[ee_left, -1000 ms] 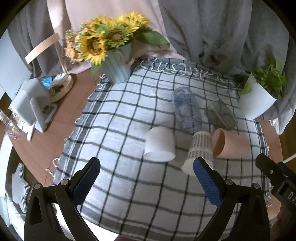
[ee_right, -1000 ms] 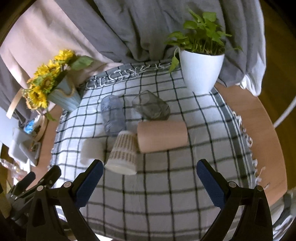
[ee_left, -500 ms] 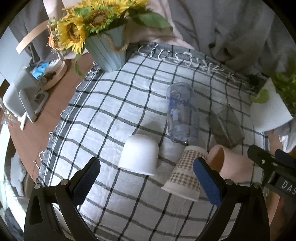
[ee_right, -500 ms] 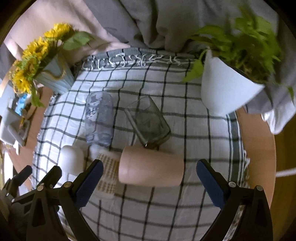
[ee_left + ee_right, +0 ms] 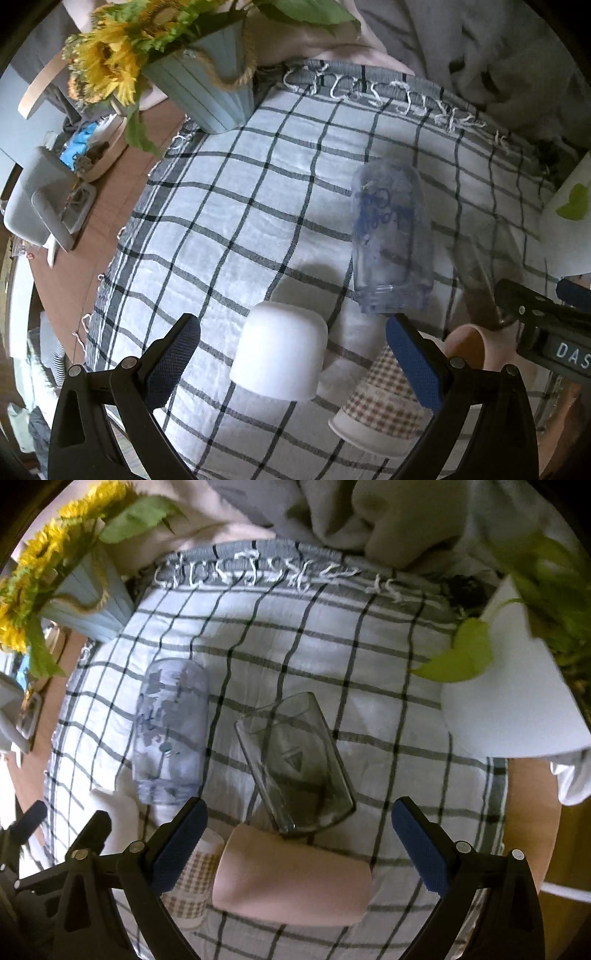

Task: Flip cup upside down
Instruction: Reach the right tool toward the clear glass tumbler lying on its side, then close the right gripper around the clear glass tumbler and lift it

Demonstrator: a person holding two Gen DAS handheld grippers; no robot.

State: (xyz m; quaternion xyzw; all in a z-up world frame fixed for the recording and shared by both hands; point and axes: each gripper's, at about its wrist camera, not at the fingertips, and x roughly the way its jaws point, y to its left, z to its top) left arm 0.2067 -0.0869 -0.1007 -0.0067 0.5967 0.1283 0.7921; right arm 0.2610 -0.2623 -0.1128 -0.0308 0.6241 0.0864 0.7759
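Observation:
Several cups sit on a checked cloth (image 5: 236,229). A white cup (image 5: 280,360) stands upside down between the fingers of my open left gripper (image 5: 291,363). A checked paper cup (image 5: 384,410) stands upside down beside it. A pink cup (image 5: 291,880) lies on its side between the fingers of my open right gripper (image 5: 295,843). A clear blue-printed cup (image 5: 170,734) and a smoky glass (image 5: 295,771) lie on their sides farther back. Both grippers are empty.
A blue vase of sunflowers (image 5: 207,85) stands at the back left, a white plant pot (image 5: 513,698) at the back right. Grey curtains (image 5: 369,513) hang behind. The wooden table (image 5: 99,210) with clutter shows left of the cloth.
Both grippers have moved forward and down toward the cups. The white cup now sits between my left fingers and the pink cup between my right fingers.

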